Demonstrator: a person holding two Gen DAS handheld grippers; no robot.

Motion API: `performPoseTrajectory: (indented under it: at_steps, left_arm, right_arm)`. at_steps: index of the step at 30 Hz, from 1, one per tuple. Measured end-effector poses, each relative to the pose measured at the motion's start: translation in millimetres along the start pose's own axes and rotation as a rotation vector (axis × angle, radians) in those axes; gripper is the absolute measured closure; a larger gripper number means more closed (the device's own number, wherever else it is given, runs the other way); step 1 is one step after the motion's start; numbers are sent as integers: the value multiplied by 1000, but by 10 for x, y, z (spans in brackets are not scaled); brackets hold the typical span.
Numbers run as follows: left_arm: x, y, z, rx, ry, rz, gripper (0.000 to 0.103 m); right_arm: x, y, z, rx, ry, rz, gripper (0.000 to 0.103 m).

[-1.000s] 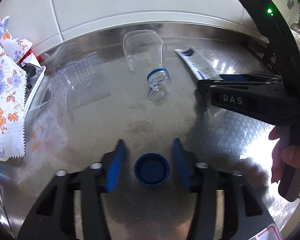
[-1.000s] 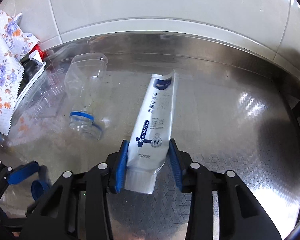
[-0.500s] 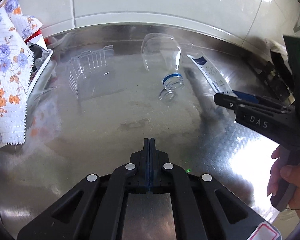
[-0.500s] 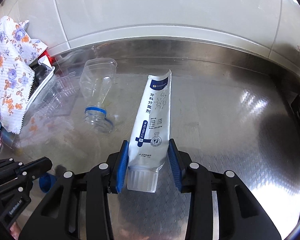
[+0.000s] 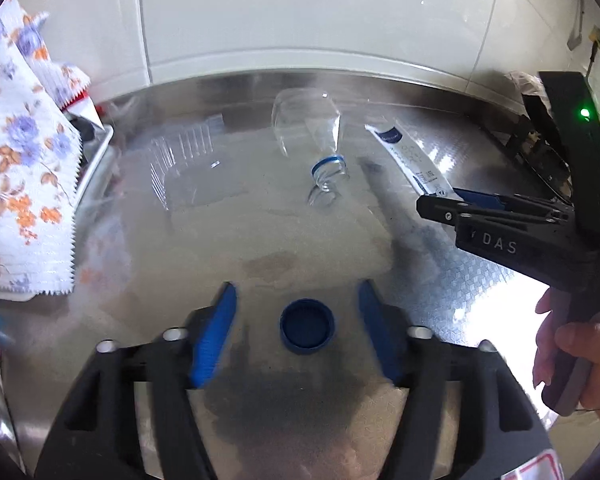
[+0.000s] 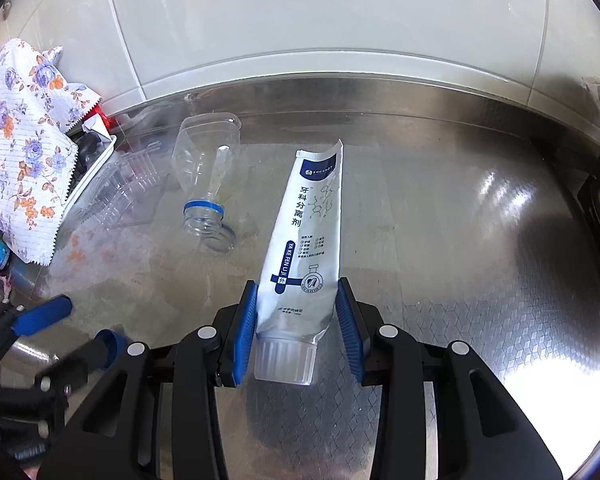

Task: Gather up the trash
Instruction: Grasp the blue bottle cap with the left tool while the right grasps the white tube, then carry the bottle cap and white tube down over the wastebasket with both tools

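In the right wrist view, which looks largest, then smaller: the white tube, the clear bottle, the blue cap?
1. white tube, though it is nearest the camera.
2. clear bottle, farther back.
3. blue cap, partly hidden behind the gripper.

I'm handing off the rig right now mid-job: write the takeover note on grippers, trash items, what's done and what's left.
Left gripper: jaws opening, blue bottle cap between them on the steel counter, not gripped.
Right gripper: shut on the white tube, near its cap end.
Loose on the counter: clear bottle lying on its side, clear plastic tray.
Done: tube grasped.
Left: grip the cap, then collect bottle and tray. No bin is identifiable in view.
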State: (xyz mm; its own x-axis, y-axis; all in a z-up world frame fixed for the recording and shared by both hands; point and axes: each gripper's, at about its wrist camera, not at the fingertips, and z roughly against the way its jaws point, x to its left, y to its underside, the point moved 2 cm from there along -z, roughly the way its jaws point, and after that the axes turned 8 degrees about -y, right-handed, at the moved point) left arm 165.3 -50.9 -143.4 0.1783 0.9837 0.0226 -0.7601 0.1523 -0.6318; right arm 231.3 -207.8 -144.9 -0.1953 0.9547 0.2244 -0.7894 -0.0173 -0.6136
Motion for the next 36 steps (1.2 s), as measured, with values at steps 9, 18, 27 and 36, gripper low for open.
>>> performPoseTrajectory:
  at_steps: [9,18,27,36]
  left_arm:
    - [-145,169,-145,47,-56,-125,72]
    - [-33,199,29,24,-47,-93,72]
    - [70,319,386,-19,-32,-112,72]
    - [116,562,724,-42,-20,-123,72]
  right_arm:
    - [-30,6,59,-8,1,-4,63]
    - [8,79,187,-13,4,-5,63]
    - [246,407,587,-51,18,-18,63]
    - [451,870,1054,-62,21,-15,63]
